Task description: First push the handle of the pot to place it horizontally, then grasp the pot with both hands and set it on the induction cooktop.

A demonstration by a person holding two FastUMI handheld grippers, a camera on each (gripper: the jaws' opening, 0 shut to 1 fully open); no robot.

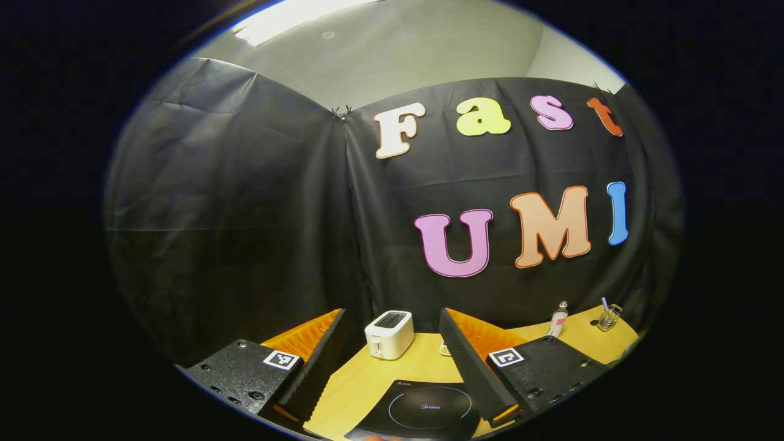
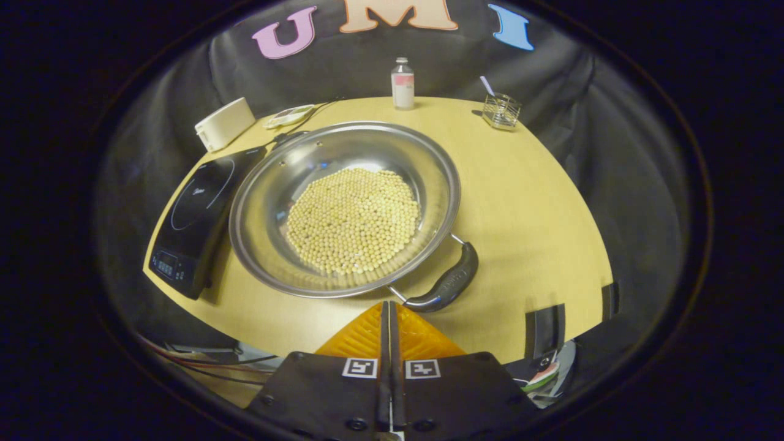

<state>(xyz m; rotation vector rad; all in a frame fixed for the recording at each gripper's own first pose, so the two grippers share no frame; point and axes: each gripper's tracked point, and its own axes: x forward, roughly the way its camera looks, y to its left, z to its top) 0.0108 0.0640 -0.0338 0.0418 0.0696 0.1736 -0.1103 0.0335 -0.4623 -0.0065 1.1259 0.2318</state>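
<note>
You're looking at flat black induction cooktop [image 1: 422,407] carrying small brand mark too blurred for reading; no other legible text.

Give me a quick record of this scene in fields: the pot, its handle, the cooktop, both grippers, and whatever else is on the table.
pot: steel pot on the yellow table, right beside the cooktop, not on it
contents: pale beans
handle: dark handle on the near right of the rim, slanted
cooktop: black induction cooktop, nothing on it
left gripper: open, held above the cooktop
right gripper: shut, empty, just short of the handle
other items: toaster, small bottle, wire cup
</note>
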